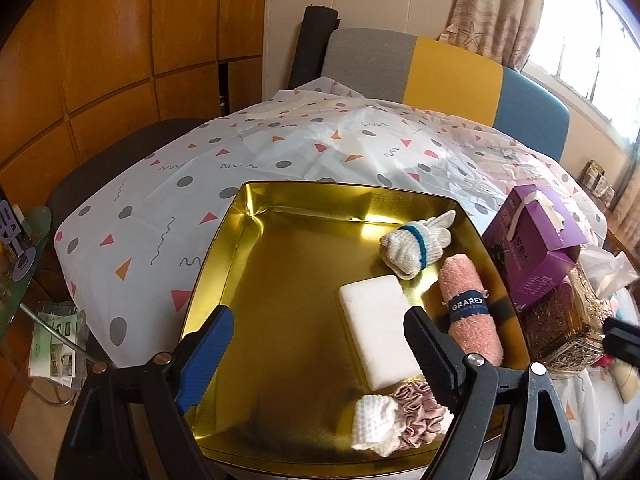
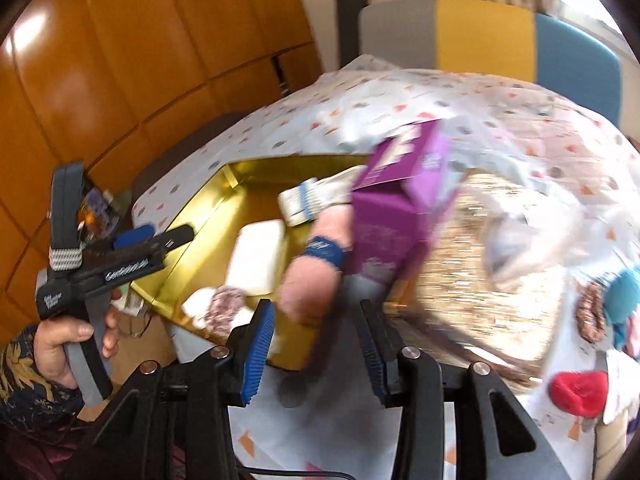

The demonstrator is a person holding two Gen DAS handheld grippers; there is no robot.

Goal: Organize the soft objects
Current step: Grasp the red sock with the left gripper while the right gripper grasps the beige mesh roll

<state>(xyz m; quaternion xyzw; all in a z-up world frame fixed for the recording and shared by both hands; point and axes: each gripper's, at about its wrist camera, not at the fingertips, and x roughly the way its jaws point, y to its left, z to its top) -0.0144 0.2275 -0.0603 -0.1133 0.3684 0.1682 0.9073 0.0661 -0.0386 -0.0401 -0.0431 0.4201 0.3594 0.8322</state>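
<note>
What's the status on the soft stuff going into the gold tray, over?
Left gripper open, over gold tray. Right gripper open, empty. White sponge, pink towel roll, glove, scrunchie in tray. Purple box beside tray.

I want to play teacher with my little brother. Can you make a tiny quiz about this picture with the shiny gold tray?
1. True or false: the pink rolled towel lies inside the gold tray.
2. What lies nearest the left gripper? A) white sponge block B) purple box C) striped chair
3. Fill in: the rolled white glove has a ____ stripe.

Key
1. True.
2. A; it lies in the tray, next to one finger of the open, empty gripper.
3. Blue.
</note>
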